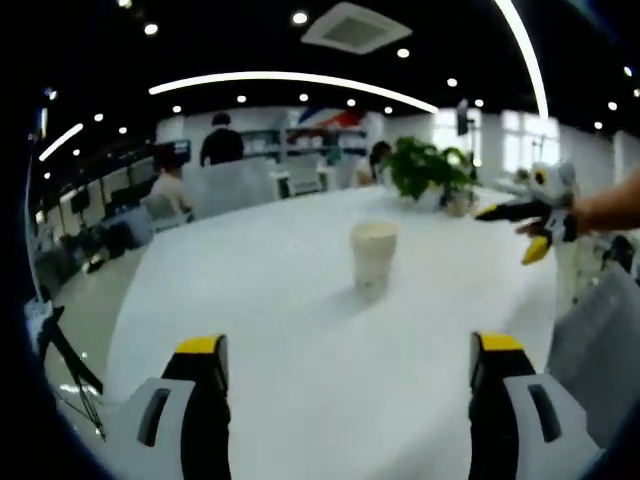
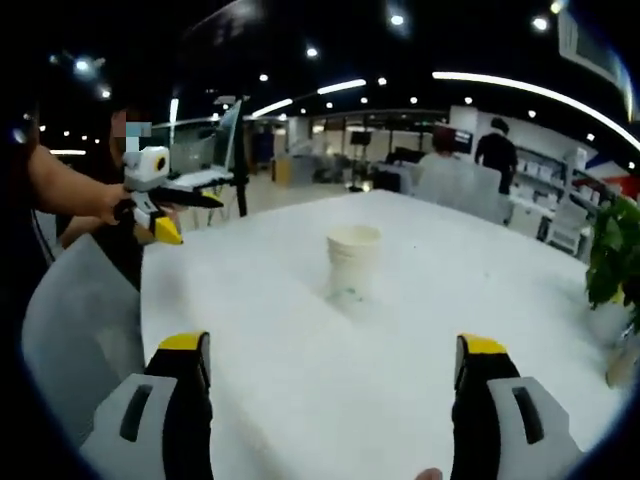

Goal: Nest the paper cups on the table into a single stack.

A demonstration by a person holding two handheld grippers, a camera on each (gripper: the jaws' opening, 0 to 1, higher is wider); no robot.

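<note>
A white paper cup [image 1: 373, 257] [image 2: 352, 262] stands upright on the white table [image 1: 290, 400] [image 2: 300, 410]; whether others are nested inside it I cannot tell. In the left gripper view my left gripper [image 1: 348, 345] is open, its yellow-tipped jaws wide apart and short of the cup, nothing between them. My right gripper [image 1: 512, 230] comes in from the right, held in a hand above the table, jaws apart. From the right gripper view my right gripper [image 2: 332, 344] is open and empty, also short of the cup. The left gripper [image 2: 190, 215] hovers at the left, in a hand.
A potted plant [image 1: 425, 170] [image 2: 615, 260] stands on the table beyond the cup. A grey chair [image 1: 600, 340] [image 2: 75, 330] sits at the table's edge. People sit and stand at desks [image 1: 220, 150] in the back of the office.
</note>
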